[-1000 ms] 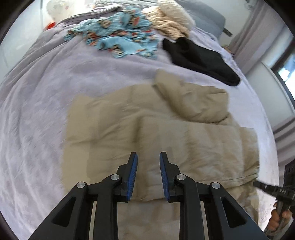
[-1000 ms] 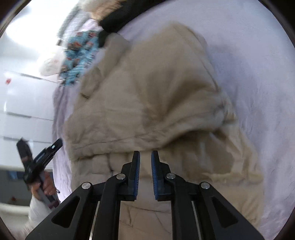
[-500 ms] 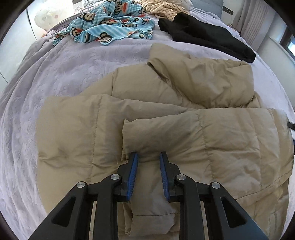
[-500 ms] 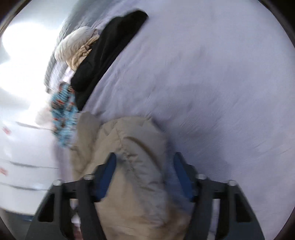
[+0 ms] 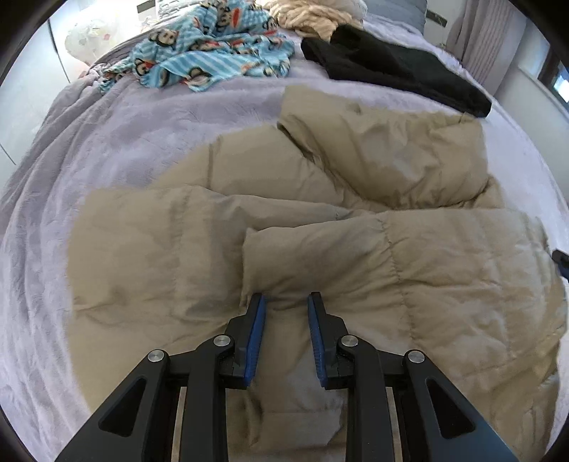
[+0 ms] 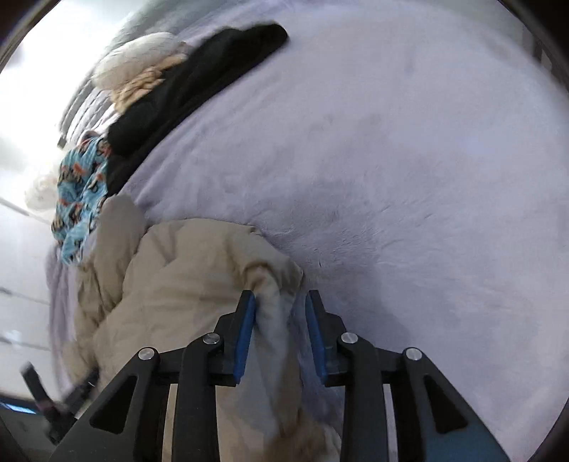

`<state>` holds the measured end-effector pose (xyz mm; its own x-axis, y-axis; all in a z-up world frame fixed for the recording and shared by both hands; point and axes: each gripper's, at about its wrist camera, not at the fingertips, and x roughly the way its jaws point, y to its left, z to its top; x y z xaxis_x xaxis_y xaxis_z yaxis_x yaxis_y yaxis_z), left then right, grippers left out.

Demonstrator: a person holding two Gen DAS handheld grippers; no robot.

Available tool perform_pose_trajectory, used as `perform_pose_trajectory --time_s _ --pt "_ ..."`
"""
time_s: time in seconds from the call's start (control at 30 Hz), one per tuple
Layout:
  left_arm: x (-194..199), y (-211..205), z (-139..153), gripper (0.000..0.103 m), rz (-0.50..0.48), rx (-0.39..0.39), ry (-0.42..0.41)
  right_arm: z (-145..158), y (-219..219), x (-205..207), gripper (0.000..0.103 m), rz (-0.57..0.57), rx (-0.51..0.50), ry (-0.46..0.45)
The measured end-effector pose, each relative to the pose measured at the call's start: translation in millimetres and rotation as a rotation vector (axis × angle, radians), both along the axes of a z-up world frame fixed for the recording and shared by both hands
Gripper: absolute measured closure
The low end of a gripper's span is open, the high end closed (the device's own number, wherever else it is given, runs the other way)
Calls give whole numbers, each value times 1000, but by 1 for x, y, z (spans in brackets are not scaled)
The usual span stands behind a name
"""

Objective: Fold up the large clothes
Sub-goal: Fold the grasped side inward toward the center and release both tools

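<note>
A large tan puffer jacket [image 5: 320, 231] lies spread on a lilac bed cover [image 5: 106, 142], with one sleeve folded across its body. My left gripper [image 5: 284, 302] is open, its blue pads just above the jacket's lower front, near the folded sleeve's cuff. In the right wrist view the same jacket [image 6: 185, 284] lies bunched at lower left. My right gripper [image 6: 279, 302] is open, and a fold of the jacket's edge sits between its fingers, against the left pad [image 6: 245, 330].
At the far end of the bed lie a blue monkey-print garment [image 5: 213, 60], a black garment [image 5: 398, 71] and a cream knit [image 5: 313, 17]. The same garments show in the right wrist view at upper left. Lilac bed cover [image 6: 409, 177] stretches to the right of the jacket.
My left gripper has come closer over the jacket. My right gripper swung to the jacket's edge, opened wide, then narrowed around a fold of it.
</note>
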<state>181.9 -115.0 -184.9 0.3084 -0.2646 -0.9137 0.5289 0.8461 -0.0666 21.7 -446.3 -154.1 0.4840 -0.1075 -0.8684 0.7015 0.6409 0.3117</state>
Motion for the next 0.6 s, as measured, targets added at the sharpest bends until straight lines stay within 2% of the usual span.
perform_pose_trajectory --time_s 0.07,0.17,0.2,0.3,0.33,0.37,0.43,0.57,0.6 --pt "-4 8 10 76 1 -20 -6 18 18 -16 71 48 -42 -19" --pt "-16 22 21 77 -8 -44 -6 30 47 -33 83 129 -33 -45" --pt "-20 24 20 76 -15 -35 -6 30 56 -37 84 155 -19 -45" --pt "-29 23 -2 76 -37 47 -5 11 71 -43 84 197 -1 1" --pt "-31 24 -11 76 -37 45 0 0 73 -42 84 202 -18 37" --pt "-32 25 -14 76 -35 41 0 -9 72 -40 90 204 -24 60" --pt "-31 26 -20 76 -27 39 5 -28 67 -41 91 192 1 81" --pt "-32 28 -12 76 -12 54 2 -20 67 -40 90 172 -4 86" --pt "-33 29 -9 76 -9 59 0 -17 68 -41 87 173 -8 85"
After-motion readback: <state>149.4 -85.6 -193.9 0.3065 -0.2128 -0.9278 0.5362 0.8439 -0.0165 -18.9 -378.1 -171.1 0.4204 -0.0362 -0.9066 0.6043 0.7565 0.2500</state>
